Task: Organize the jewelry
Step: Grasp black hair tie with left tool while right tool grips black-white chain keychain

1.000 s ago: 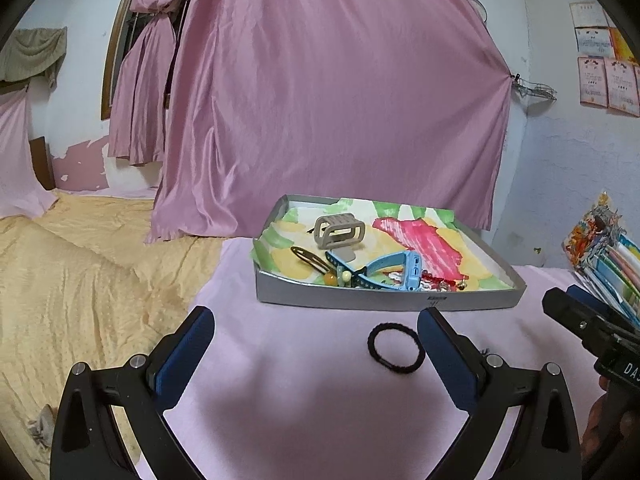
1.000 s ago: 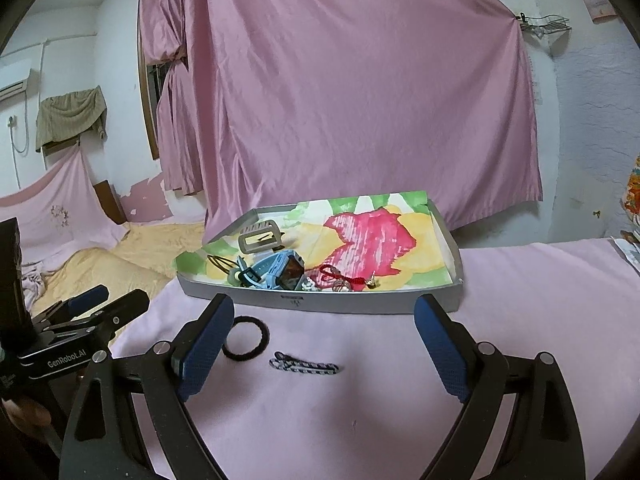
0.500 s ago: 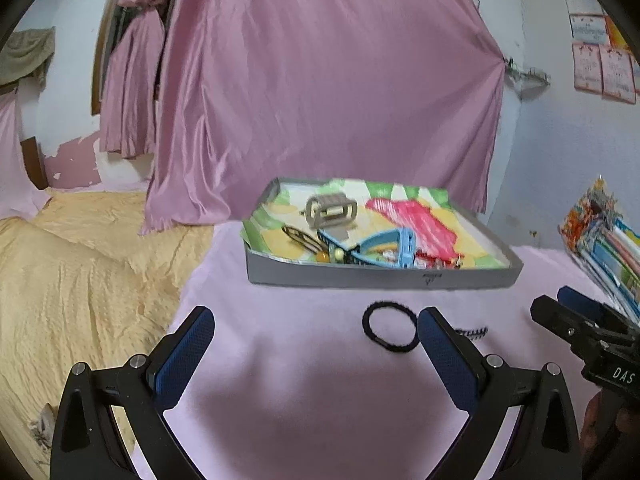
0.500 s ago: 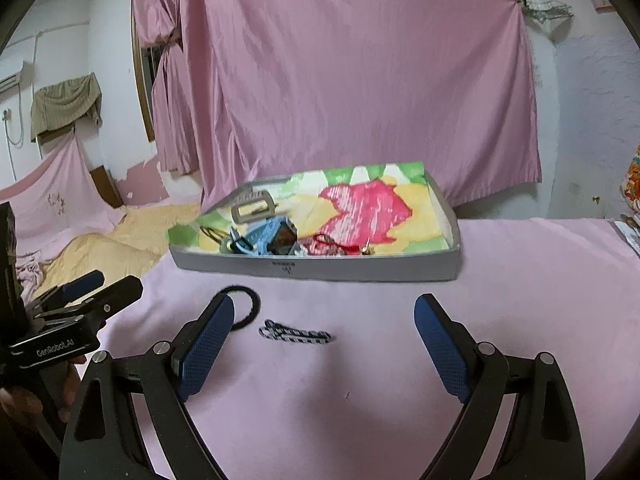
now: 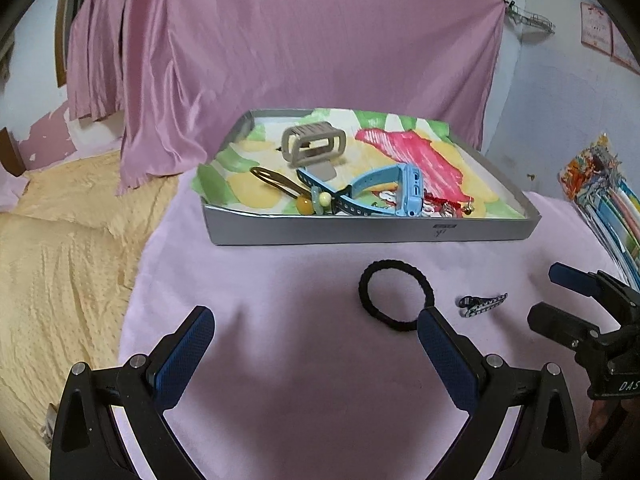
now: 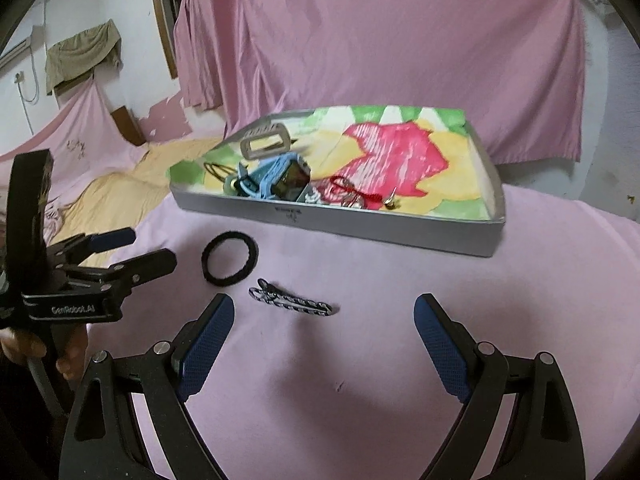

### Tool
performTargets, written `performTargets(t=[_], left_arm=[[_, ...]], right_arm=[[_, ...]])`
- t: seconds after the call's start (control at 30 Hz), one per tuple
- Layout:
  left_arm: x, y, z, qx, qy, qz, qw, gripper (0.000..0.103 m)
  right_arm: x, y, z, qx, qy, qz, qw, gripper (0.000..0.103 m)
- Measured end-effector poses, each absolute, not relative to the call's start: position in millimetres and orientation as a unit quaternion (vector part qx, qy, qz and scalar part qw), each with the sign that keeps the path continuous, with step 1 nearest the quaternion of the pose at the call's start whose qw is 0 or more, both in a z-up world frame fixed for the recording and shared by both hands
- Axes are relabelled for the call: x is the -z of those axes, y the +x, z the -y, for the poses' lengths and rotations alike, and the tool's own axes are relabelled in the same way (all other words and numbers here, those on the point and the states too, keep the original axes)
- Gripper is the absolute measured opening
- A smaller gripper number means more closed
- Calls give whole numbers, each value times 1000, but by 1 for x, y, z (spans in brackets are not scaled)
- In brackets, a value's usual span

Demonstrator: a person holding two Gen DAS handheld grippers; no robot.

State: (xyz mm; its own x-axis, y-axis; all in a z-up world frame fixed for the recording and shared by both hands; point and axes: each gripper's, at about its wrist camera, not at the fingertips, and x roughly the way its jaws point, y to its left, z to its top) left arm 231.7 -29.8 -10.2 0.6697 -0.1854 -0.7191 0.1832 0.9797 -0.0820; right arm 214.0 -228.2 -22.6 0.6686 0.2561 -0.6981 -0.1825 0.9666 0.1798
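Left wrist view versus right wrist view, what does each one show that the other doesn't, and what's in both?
Only the left wrist view shows the stack of colorful packets at the right edge, and the right tongs from the side.

Only the right wrist view shows the olive cloth hanging on the wall, and the left tongs with the holding hand.

Both show the grey tray, the blue watch and beige claw clip inside it, and the black hair tie and braided bracelet on the pink cloth.
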Motion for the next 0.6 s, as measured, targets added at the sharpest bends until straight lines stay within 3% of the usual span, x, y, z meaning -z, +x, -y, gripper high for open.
performTargets(t=[0.1,0.27,0.6], left_arm=[[10,236,34,106,2,-399,911,102],[10,242,41,126,8,-403,906,101],[17,259,49,163,1,-429,888,72]], right_arm=[[26,220,226,-130,39,-401,906,86],[29,227,221,-146,23,-414,898,73],[36,238,212,-172,5,-435,884,58]])
